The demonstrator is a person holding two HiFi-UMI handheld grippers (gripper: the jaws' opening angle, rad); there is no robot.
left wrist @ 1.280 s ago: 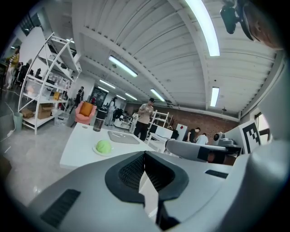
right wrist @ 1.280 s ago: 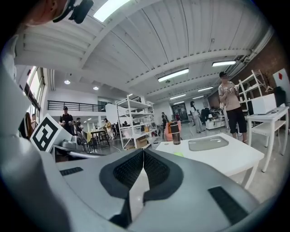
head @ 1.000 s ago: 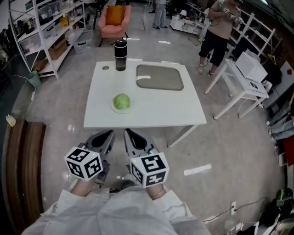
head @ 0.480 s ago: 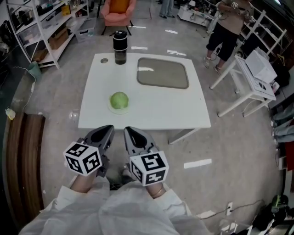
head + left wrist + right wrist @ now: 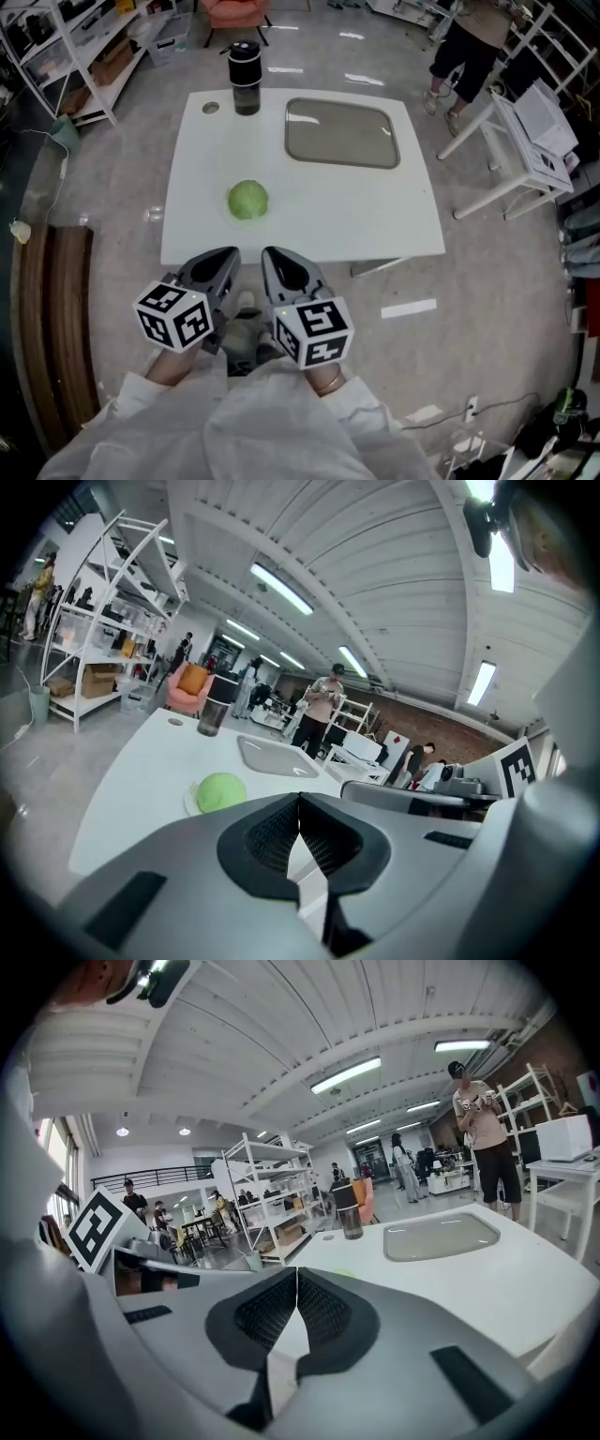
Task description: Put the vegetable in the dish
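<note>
My left tongs (image 5: 229, 254) and right tongs (image 5: 268, 254) are both closed tight, holding nothing, just short of the white table (image 5: 309, 220). The green cabbage (image 5: 248, 200) sits on a small white saucer (image 5: 191, 804), well apart from the grey tray (image 5: 342, 132).

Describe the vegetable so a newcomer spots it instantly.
Find the white table mid-floor. On its near-left part sits a round, pale green cabbage. It is the only green thing there; the dark bottle and grey tray stand at the far edge.
</note>
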